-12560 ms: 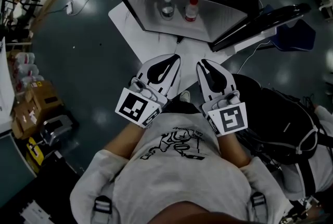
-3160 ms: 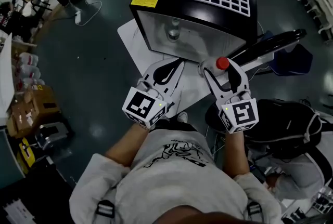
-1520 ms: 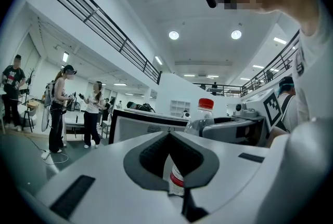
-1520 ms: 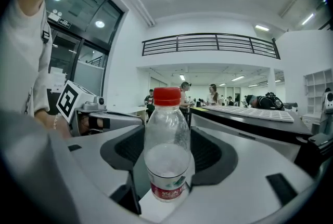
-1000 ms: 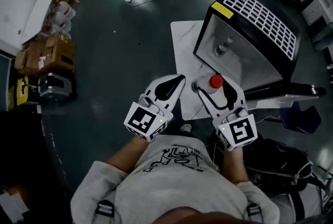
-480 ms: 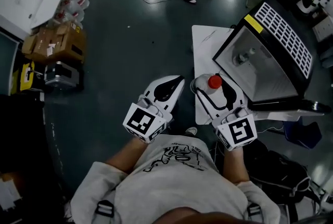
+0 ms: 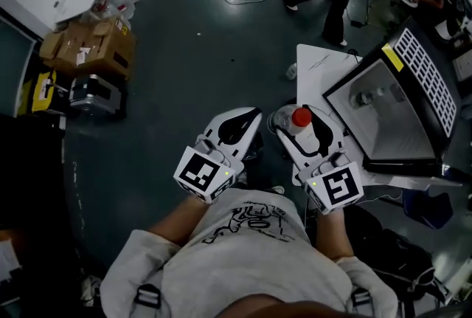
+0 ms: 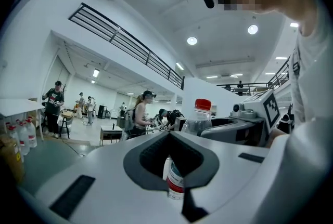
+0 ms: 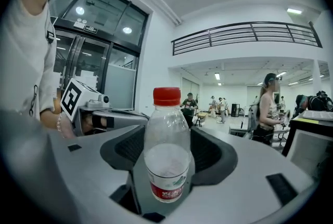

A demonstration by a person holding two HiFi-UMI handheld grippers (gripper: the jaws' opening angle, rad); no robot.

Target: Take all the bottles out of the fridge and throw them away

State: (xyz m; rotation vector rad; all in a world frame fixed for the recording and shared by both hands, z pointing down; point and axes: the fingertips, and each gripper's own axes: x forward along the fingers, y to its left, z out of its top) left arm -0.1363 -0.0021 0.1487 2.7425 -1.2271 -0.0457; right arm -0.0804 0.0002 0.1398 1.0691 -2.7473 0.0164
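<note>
Farther from fridge (image 7: pixel 426 84), bottle (image 7: pixel 299 119) upright between right gripper (image 7: pixel 304 126) jaws.

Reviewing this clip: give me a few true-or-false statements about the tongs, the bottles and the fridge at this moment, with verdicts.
1. The right tongs grip a red-capped bottle. True.
2. The fridge is shut. False: its door stands open.
3. A second bottle is inside the fridge. True.
4. The cardboard boxes are stacked on the fridge. False: they sit on the floor, well away from it.
</note>
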